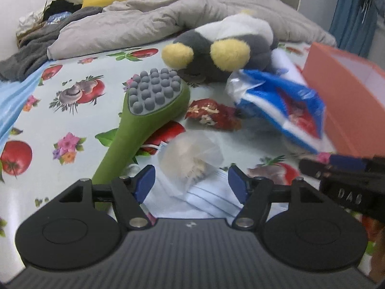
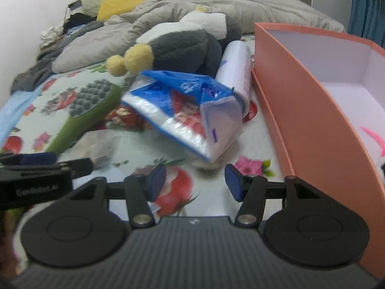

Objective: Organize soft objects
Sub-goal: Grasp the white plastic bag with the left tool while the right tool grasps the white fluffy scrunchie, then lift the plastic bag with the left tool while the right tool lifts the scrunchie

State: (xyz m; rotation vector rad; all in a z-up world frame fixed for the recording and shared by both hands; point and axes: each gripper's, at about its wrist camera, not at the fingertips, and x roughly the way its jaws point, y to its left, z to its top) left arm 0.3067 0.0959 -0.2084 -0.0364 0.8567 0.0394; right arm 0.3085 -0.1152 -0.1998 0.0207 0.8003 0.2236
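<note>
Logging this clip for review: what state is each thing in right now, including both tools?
Left tool: open, empty, over a clear pouch.
Right tool: open, empty.
Pink box: open, nearly empty.
Blue bag: crumpled, lying on the bed.
Plush toy: lying on the bed.
Green massager: lying flat, nubs up.

The blurred blue-and-white plastic pack (image 1: 281,106) hides part of the plush toy (image 1: 216,48).

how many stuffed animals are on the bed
1. A grey and white plush toy with yellow feet lies on the fruit-print sheet, behind the blue plastic pack and left of the orange box. The quilt may hide others.
</note>
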